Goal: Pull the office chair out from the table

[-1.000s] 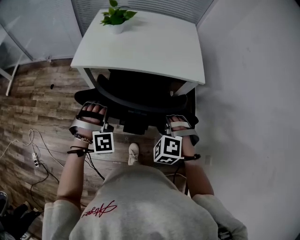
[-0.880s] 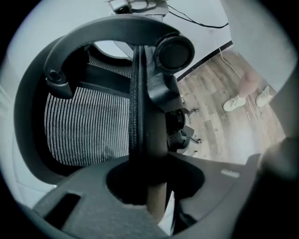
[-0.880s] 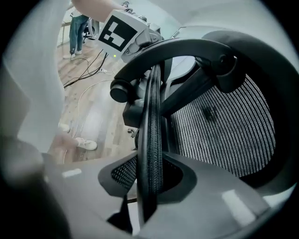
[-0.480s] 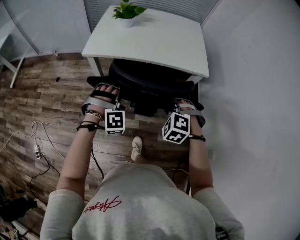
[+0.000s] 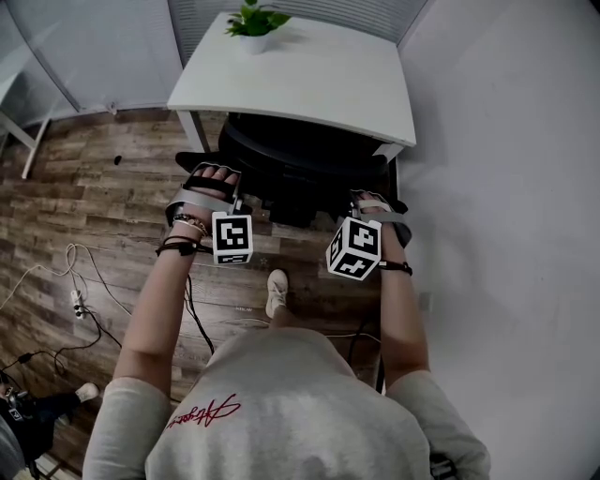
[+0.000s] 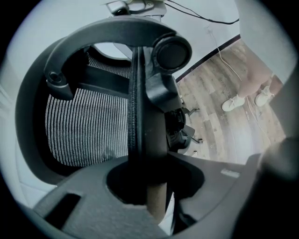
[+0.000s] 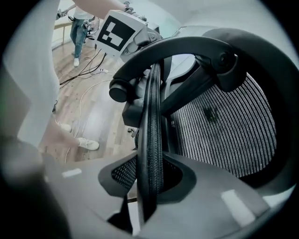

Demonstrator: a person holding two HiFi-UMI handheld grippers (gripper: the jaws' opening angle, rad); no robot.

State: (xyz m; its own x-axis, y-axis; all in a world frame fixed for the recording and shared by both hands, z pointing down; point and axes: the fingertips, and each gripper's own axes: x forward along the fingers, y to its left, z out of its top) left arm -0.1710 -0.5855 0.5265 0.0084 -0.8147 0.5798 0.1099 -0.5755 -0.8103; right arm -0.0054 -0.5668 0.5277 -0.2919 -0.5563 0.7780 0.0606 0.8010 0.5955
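Note:
A black mesh-backed office chair (image 5: 300, 164) stands tucked under the white table (image 5: 309, 80), its backrest toward me. My left gripper (image 5: 228, 199) is shut on the left edge of the chair's back. In the left gripper view that edge (image 6: 140, 116) runs upright between the jaws of my left gripper (image 6: 145, 186). My right gripper (image 5: 364, 208) is shut on the right edge of the back. In the right gripper view the mesh rim (image 7: 152, 130) is pinched in my right gripper (image 7: 149, 186). In the head view the hands hide the fingertips.
A potted plant (image 5: 255, 21) sits at the table's far edge. A white wall (image 5: 506, 187) runs close along the right. Cables (image 5: 84, 291) trail over the wood floor at left. My shoe (image 5: 275, 292) is just behind the chair. Someone's feet (image 6: 243, 100) stand nearby.
Both grippers keep their hold on the chair back and have shifted a little with it. The head view has swung too, so the direction is hard to tell.

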